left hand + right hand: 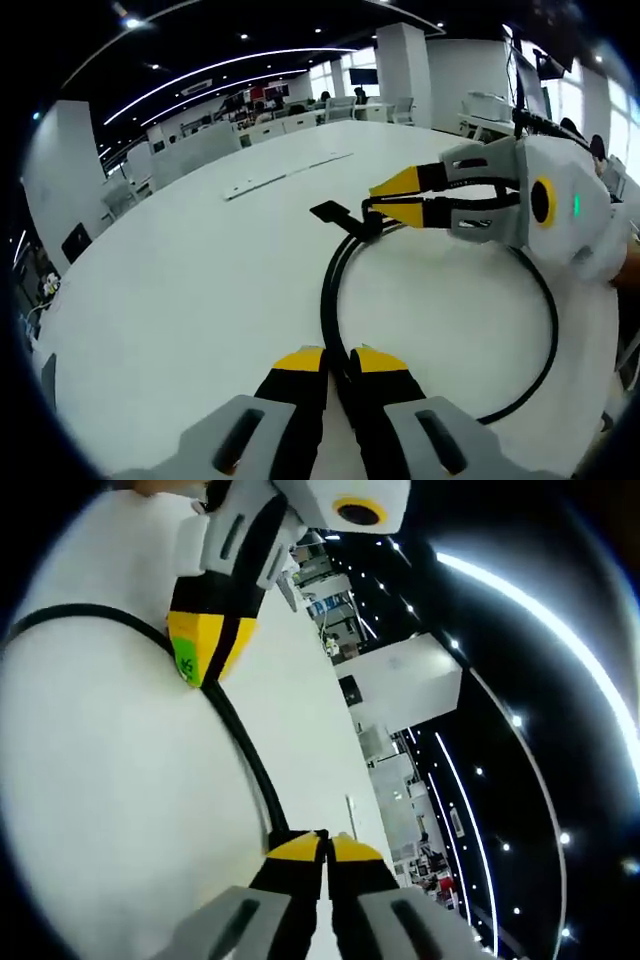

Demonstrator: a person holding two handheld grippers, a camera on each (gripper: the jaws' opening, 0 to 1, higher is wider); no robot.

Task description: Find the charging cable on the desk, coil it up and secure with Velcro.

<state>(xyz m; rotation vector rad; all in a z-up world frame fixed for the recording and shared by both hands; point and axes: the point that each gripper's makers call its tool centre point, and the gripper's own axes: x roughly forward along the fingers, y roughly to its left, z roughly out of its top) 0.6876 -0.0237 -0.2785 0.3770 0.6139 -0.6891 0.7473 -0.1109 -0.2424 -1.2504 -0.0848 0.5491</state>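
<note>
While the black cable [335,270] loops on the desk [200,280], both grippers' fingers clamp it; left gripper [338,362], right gripper [325,842].

Broad white desk [200,270], open office with white pillar [403,70], rows of desks, dark ceiling with light strips [230,65].

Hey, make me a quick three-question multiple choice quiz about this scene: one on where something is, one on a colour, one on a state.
1. Where does the cable lie?
A. on the white desk
B. on a chair
C. on the floor

2. What colour are the gripper tips?
A. red
B. yellow
C. green

3. How do the left gripper jaws stand?
A. wide open
B. closed on the cable
C. closed on a pen

Answers: 1 A, the black loop rests on the white top. 2 B, both the left gripper and the right gripper have yellow tips. 3 B, the cable runs in between its tips.
</note>
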